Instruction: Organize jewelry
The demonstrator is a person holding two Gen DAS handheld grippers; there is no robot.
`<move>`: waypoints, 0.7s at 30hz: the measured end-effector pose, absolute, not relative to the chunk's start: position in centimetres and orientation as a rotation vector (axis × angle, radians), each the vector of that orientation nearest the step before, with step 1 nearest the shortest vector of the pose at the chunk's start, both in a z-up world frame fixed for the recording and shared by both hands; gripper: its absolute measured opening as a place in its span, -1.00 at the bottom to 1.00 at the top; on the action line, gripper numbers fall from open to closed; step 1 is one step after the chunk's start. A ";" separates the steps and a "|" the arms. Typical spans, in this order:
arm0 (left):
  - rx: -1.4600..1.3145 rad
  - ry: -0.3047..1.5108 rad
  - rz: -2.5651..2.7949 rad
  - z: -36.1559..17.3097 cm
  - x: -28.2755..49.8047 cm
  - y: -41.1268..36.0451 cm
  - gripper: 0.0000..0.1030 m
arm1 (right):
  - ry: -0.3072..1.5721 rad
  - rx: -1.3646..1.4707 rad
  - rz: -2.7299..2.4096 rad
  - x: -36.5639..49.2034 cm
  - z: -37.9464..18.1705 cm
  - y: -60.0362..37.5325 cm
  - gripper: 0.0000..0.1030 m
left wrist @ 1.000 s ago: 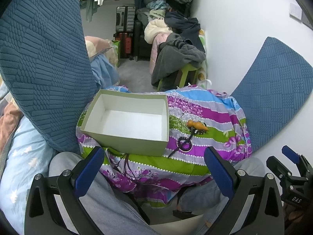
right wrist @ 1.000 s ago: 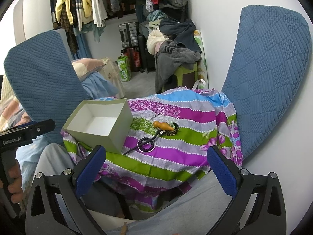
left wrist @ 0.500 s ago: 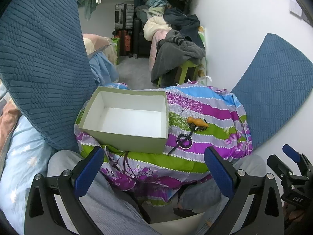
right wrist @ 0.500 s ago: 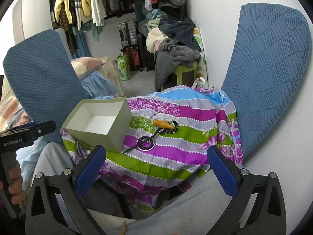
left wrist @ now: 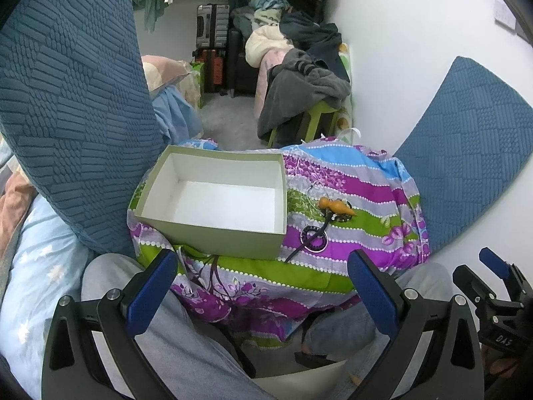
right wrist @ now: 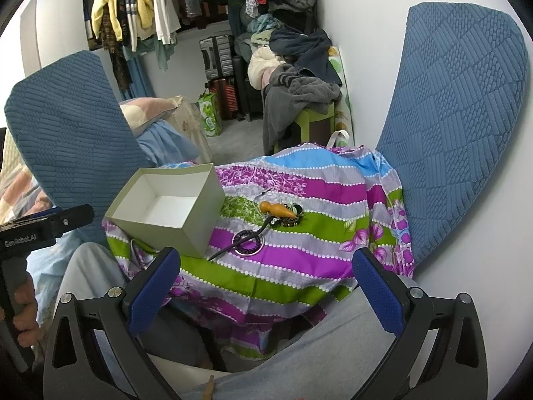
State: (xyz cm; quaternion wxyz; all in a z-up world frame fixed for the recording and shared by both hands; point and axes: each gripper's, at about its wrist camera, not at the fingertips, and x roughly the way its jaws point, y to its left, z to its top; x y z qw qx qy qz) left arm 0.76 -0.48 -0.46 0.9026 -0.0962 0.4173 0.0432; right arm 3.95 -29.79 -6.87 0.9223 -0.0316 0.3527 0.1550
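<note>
A: Left claw (left wrist: 261, 288) and right claw (right wrist: 266, 285): we log both spread wide, nothing held.

B: Jewelry (left wrist: 328, 218) lies on the striped cloth (left wrist: 349, 183), just right of the box (left wrist: 216, 233), which we see bare inside.

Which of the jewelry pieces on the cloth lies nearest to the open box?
The dark beaded ring with a black cord across it. It lies close to the box corner; the orange gourd-shaped pendant lies farther back.
</note>
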 end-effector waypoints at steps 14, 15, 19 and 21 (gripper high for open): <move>-0.138 0.967 0.059 0.6 2.8 -3.2 0.98 | 0.743 -0.061 0.314 4.9 -7.5 -29.6 0.99; -0.136 0.975 0.060 0.7 2.9 -3.4 0.98 | 0.745 -0.060 0.313 5.0 -7.5 -29.6 0.99; -0.155 1.020 0.064 1.2 3.6 -3.6 0.98 | 0.752 -0.058 0.305 5.5 -8.1 -29.9 0.99; -0.170 1.038 0.071 1.4 4.0 -3.4 0.98 | 0.754 -0.053 0.300 5.7 -8.4 -30.1 0.99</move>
